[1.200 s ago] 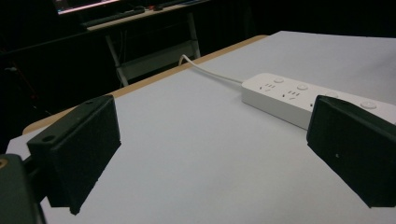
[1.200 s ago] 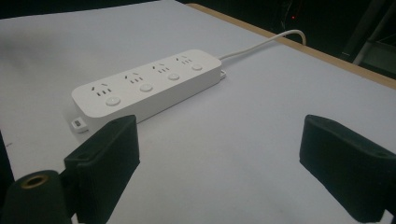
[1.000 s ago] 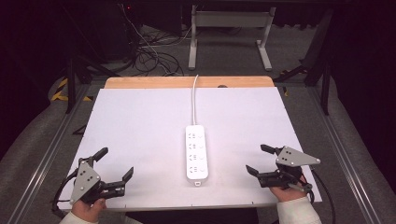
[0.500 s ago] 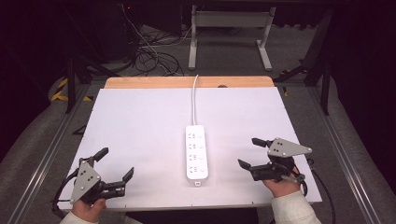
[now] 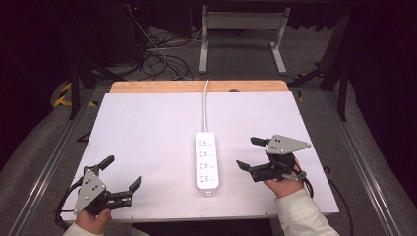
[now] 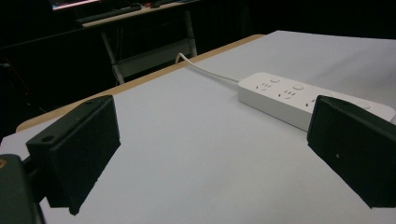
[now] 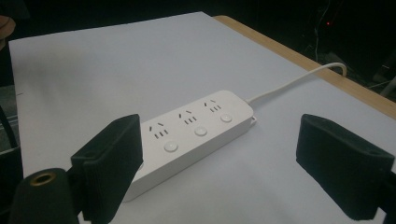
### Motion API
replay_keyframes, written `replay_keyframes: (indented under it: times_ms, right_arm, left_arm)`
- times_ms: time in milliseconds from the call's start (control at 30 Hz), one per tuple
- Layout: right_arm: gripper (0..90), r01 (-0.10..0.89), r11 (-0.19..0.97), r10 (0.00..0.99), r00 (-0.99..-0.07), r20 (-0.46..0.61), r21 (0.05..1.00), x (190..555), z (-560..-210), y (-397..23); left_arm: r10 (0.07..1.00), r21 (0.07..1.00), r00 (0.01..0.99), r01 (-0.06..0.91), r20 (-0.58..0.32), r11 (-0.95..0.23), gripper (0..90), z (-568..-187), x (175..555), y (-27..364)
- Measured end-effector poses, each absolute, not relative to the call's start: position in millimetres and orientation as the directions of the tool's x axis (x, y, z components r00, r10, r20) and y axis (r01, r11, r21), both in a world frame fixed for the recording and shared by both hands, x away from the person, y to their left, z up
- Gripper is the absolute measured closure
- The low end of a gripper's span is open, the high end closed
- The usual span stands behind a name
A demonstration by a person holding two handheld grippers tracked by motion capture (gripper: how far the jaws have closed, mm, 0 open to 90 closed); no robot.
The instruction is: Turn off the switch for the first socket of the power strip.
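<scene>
You hold a two-jaw gripper in each hand over a white table (image 5: 147,132). A white power strip (image 5: 207,160) lies flat near the middle of the table, its long side running away from you, and its white cord (image 5: 205,105) leads off over the far wooden edge. Your right gripper (image 5: 255,153) sits just to the right of the strip, close but not touching it. Its jaws are spread wide with nothing between them. In the right gripper view the strip (image 7: 191,135) lies ahead, partly behind one jaw. Your left gripper (image 5: 120,172) is at the near left corner, well apart from the strip, jaws also wide open and empty. It seems to rest on the table, though the view is too dim to be sure.
</scene>
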State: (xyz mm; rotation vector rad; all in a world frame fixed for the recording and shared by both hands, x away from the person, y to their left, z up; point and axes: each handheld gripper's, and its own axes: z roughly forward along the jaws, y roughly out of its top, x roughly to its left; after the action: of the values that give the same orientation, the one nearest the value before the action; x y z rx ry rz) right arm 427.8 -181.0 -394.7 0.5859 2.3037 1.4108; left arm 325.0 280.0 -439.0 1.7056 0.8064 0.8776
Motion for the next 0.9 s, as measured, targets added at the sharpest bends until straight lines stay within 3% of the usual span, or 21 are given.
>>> replay_keyframes:
  times_ms: [900]
  right_arm:
    - [16.9,0.167,0.422,0.493,-0.867,-0.071,0.891,456,-376,-137]
  left_arm:
    - [0.839,0.958,0.514,0.106,0.176,-0.265,2.7,-439,325,280]
